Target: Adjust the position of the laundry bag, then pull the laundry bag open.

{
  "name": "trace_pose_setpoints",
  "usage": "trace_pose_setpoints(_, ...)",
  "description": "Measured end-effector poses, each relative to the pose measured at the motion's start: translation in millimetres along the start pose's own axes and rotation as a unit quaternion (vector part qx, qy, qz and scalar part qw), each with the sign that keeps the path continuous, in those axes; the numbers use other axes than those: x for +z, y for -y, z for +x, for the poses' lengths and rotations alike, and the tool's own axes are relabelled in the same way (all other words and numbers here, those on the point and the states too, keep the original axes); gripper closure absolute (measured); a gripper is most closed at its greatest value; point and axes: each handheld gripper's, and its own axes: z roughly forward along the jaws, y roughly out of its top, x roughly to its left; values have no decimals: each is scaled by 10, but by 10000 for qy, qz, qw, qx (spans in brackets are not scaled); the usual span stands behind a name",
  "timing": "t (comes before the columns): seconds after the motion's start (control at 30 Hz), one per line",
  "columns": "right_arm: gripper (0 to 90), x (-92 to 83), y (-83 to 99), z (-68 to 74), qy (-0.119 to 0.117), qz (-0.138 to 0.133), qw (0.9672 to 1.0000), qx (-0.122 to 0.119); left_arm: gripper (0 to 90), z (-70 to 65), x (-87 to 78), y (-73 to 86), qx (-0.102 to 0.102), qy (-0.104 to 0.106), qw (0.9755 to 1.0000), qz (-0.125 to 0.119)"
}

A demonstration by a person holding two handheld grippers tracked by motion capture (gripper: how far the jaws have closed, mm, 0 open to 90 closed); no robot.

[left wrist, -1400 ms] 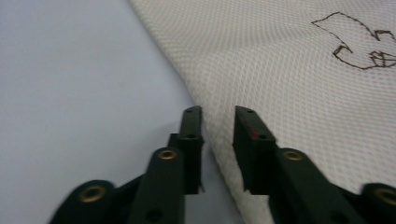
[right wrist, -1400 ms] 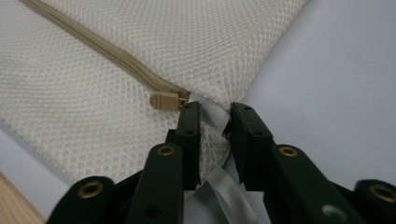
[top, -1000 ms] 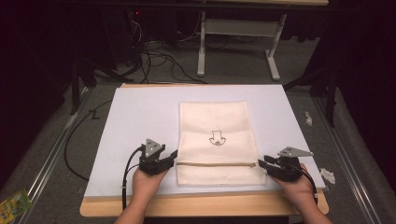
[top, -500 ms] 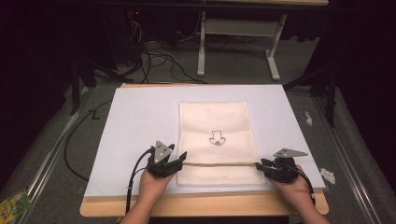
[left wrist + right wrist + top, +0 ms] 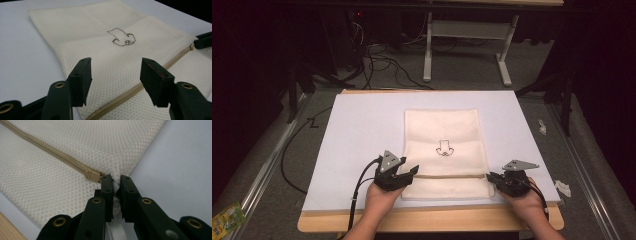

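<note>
A cream mesh bag [image 5: 442,130] with a small embroidered figure lies flat on the white board [image 5: 357,130]. A tan zipper [image 5: 447,176] runs across its near end. My left gripper [image 5: 412,172] stands open, its jaws spread just above the bag's left end near the zipper [image 5: 140,87], nothing pinched between them [image 5: 115,72]. My right gripper [image 5: 488,177] has just closed and is shut on the bag's right edge [image 5: 116,180], a fold of mesh squeezed between its pads, right beside the zipper pull [image 5: 92,175]. The right gripper's tip [image 5: 203,40] also shows in the left gripper view.
The board rests on a wooden table whose front edge [image 5: 427,220] lies under both hands. Paper scraps [image 5: 562,187] lie off the board's right side. Cables and a desk frame [image 5: 462,45] occupy the dark floor beyond.
My left gripper has slid right from beside the bag onto its left end. The right gripper's jaws have closed on the bag's right edge.
</note>
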Motion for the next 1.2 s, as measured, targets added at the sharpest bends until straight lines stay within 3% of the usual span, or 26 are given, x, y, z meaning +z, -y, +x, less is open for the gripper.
trace_pose_setpoints(0.1, 836, -16, -17, 4, -40, -75, 9999, -53, 430, -30, 26, 2, 125, 11, 9999, 61)
trace_pose_setpoints(0.33, 836, -75, -33, 25, -33, -270, 9996, -112, 435, -44, 43, -23, 100, -5, 9999, 53)
trace_pose_setpoints(0.53, 836, -110, -50, 27, -57, -388, 9992, -115, 431, -134, 138, -39, 74, 245, 9996, 116)
trace_pose_setpoints(0.77, 837, -139, -60, 51, -39, -474, 9988, -134, 457, -367, 245, -22, 115, 502, 9985, 182)
trace_pose_setpoints(0.8, 837, -147, -62, 63, -41, -500, 9986, -190, 458, -458, 274, -28, 286, 487, 9982, 211)
trace_pose_setpoints(0.87, 837, -164, -76, 68, -40, -556, 9982, -235, 468, -515, 296, -22, 308, 571, 9976, 241)
trace_pose_setpoints(1.1, 836, -189, -77, 61, -200, -689, 9973, -129, 488, -712, 428, -56, 235, 869, 9958, 190)
trace_pose_setpoints(1.17, 836, -192, -79, 55, -221, -696, 9972, -154, 544, -772, 482, -64, 335, 932, 9950, 127)
trace_pose_setpoints(1.2, 836, -197, -81, 61, -223, -723, 9970, -149, 546, -827, 550, -68, 401, 989, 9940, 223)
